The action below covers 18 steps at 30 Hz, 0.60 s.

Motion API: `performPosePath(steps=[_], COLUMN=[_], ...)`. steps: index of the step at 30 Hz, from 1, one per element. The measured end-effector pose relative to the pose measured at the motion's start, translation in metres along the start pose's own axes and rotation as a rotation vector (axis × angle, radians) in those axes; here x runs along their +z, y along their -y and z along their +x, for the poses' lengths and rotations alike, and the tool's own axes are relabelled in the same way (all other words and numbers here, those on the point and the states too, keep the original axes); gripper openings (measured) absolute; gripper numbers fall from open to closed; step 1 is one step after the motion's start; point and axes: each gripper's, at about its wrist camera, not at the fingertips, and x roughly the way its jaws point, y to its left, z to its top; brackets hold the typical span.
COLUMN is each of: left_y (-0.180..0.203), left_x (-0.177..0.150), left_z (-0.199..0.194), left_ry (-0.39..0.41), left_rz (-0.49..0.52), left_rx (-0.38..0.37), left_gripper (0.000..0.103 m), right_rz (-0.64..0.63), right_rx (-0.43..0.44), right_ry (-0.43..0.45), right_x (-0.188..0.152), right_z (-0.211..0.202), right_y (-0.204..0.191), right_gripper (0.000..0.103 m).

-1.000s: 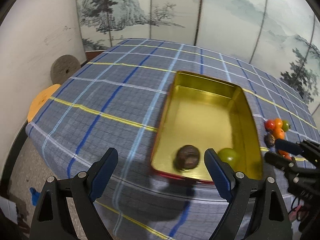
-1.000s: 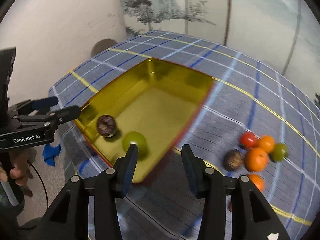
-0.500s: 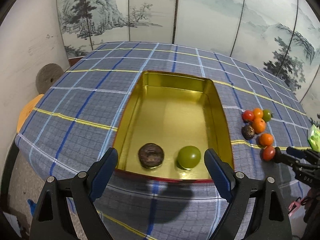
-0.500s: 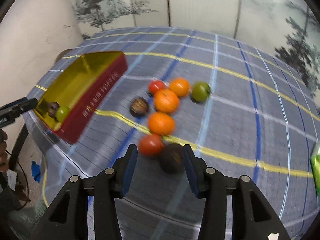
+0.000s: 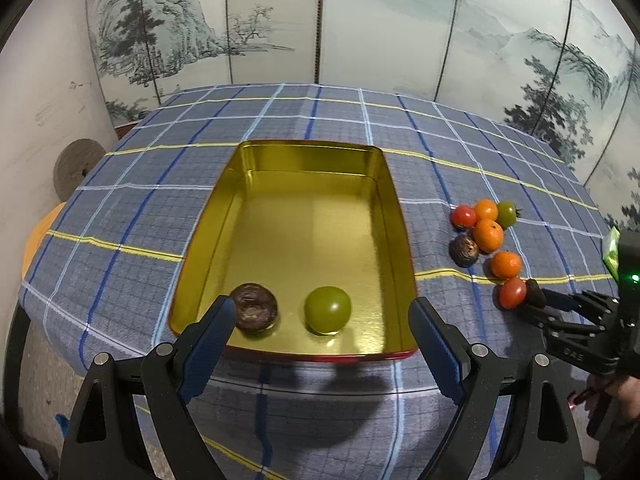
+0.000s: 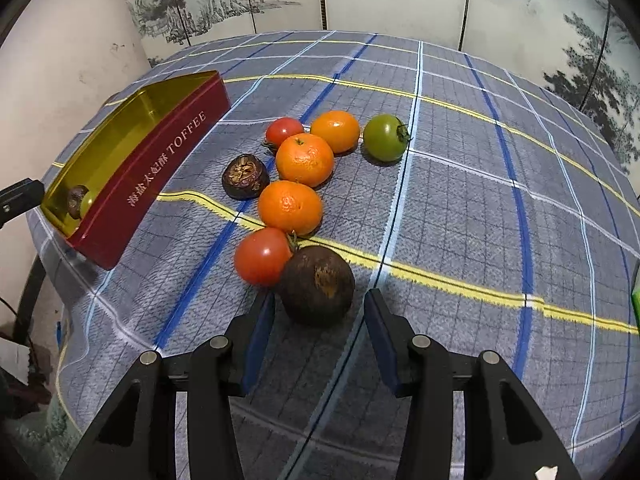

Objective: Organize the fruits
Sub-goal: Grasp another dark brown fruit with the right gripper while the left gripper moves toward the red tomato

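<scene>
Plaid tablecloth: eight loose fruits; tin: two fruits.

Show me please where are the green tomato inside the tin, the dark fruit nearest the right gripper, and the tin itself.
green tomato [image 5: 328,309]: left wrist view, middle of its skin.
dark fruit [image 6: 318,283]: right wrist view, centre of its top side.
tin [image 6: 160,160]: right wrist view, red outer wall by the lettering.

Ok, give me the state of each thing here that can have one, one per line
Left hand-held gripper: open, holding nothing.
Right hand-held gripper: open, fingers either side of the dark fruit.
Dark fruit: on the cloth, ungripped, touching a red tomato.
Toffee tin: lidless, holding two fruits.
Green fruit: inside the tin.
Brown fruit: inside the tin.
</scene>
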Motion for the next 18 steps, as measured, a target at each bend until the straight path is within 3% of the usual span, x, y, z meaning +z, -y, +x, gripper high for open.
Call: performPosePath(steps=[16,18], left_y=[0.038,0.045], left_x=[0.000,0.000], left_z=[0.009,0.011], left_ry=[-0.033,-0.037], left_rz=[0.067,0.079], left_rx=[-0.044,-0.049], left_gripper=[0.088,0.088], right_rz=[-0.060,-0.067], right_rx=[-0.035,-0.031], right_ry=[0.037,0.042], right_x=[0.011,0.011], right_z=[0.012,0.013], right_y=[-0.006,-0.007], right_gripper=[0.042,0.037])
